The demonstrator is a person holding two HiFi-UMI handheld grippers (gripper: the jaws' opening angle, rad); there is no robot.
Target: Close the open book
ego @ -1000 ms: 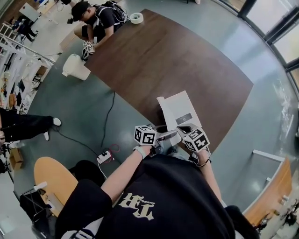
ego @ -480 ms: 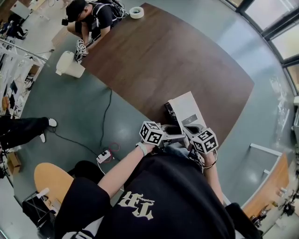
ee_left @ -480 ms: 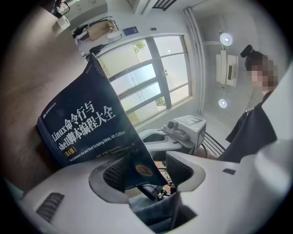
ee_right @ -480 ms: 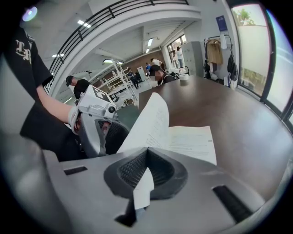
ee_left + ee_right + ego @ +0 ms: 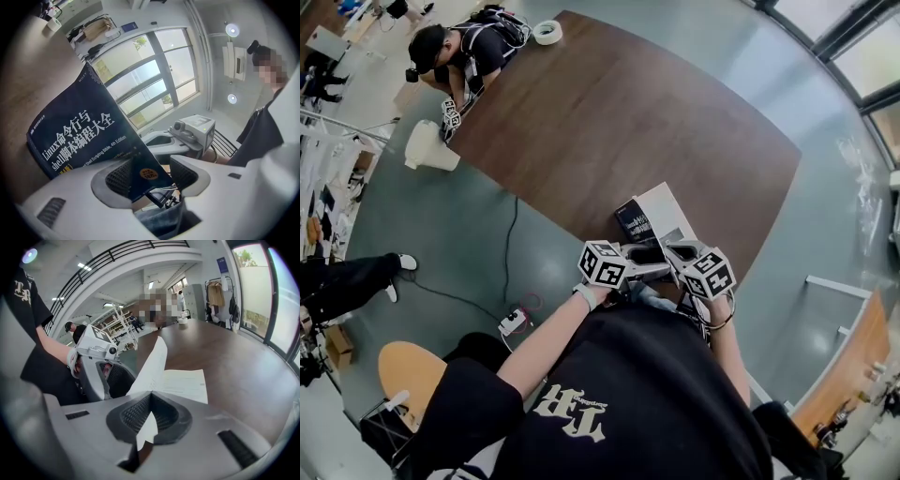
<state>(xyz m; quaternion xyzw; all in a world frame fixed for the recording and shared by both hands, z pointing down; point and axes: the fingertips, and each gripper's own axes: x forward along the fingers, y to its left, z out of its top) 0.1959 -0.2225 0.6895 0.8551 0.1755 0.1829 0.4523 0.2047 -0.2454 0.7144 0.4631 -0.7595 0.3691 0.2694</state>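
The book (image 5: 654,217) lies at the near edge of the brown table (image 5: 628,122). Its dark blue cover (image 5: 79,131) is raised and tilted over the white pages (image 5: 673,208). The cover's lower corner sits between the jaws of my left gripper (image 5: 150,174), which are opening; a gap shows beside the cover. My right gripper (image 5: 150,416) is shut on a raised white page (image 5: 152,364), above the flat page (image 5: 183,383). In the head view, the left gripper (image 5: 645,253) and right gripper (image 5: 680,251) sit side by side at the book's near end.
Another person (image 5: 450,52) sits at the table's far left corner, with a tape roll (image 5: 547,32) near them. A white bin (image 5: 427,148) and a cable with a power strip (image 5: 514,322) are on the floor to the left. The table edge runs right below the book.
The book's left half has swung up and over, so the dark cover now faces up where white pages showed. Both grippers have shifted a little toward the book.
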